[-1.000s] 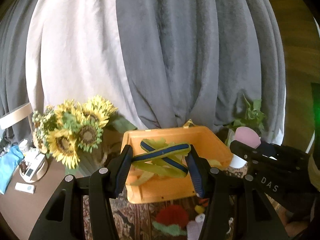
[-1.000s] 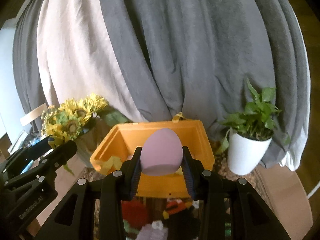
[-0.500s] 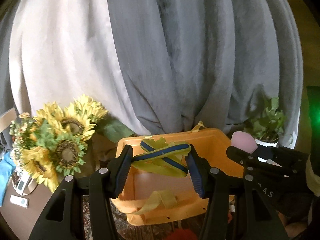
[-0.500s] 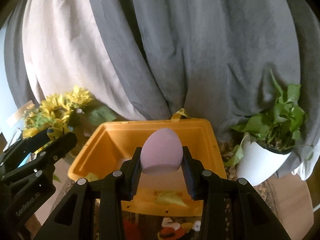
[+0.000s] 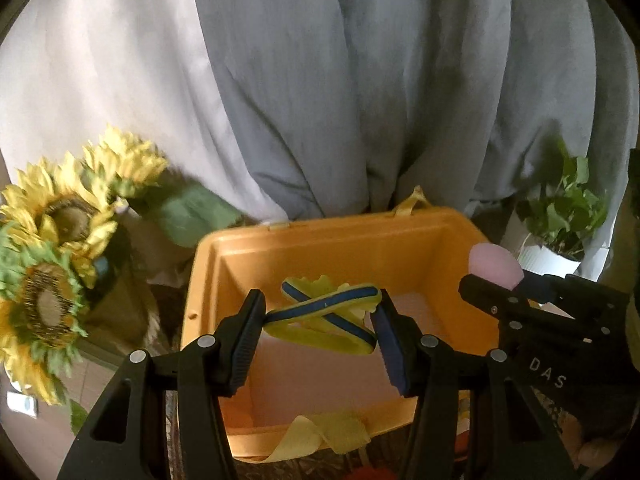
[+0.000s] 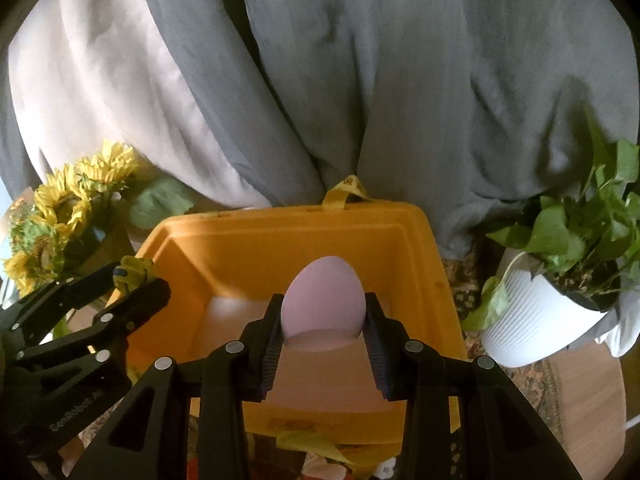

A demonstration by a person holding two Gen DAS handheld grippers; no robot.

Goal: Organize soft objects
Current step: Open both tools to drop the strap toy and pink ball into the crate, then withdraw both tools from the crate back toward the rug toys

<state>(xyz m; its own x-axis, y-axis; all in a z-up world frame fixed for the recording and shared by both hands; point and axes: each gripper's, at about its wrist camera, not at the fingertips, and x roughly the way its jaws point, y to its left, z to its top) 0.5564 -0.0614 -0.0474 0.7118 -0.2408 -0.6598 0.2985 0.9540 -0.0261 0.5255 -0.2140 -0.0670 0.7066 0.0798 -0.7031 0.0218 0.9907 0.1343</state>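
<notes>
The left gripper has its fingers partly closed on a yellow band with a blue stripe, a looped soft strap that crosses over itself; its long axis runs side to side between the pads, tilted slightly up toward the right finger. The right gripper has its fingers pressed close on a pink egg-shaped sponge, held upright with the narrow end pointing up and away and the flat cut base toward the camera. Both grippers angle downward and both held things hang above the open orange bin, inside its rim, clear of its pale floor. In the left wrist view the right gripper enters from the right edge with the pink sponge at its tip over the bin's right wall, and part of a hand shows beneath it. The right wrist view shows the left gripper from the side at the left edge, over the bin's left rim. Yellow straps drape over the bin's near wall. Sunflowers stand left of the bin, a potted green plant in a white ribbed pot stands right of it, and grey and pale curtains hang behind. Only the right view shows the pot clearly and the patterned rug beneath it.
</notes>
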